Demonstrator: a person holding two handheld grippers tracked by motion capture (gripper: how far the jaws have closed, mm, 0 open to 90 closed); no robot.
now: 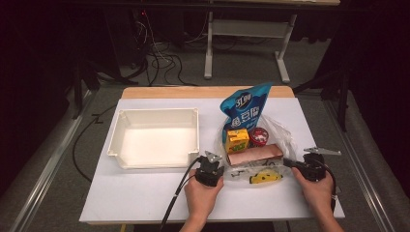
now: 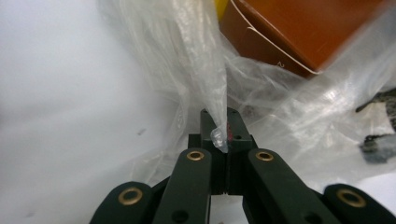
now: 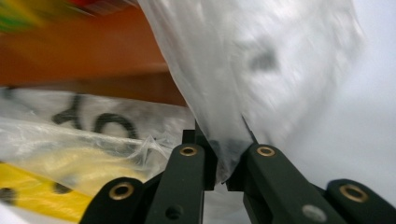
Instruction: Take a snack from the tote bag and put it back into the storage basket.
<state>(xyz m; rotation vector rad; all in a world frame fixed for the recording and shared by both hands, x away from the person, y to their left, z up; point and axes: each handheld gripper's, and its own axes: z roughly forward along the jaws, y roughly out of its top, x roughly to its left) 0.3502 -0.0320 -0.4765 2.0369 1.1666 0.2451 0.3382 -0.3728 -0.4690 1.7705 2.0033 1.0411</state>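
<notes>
We hold the clear bag at its two near corners on the white table. Our left gripper is closed tight on a fold of the plastic, and our right gripper is closed on the other edge. The bag lies right of the tray, with a brown box inside.
</notes>
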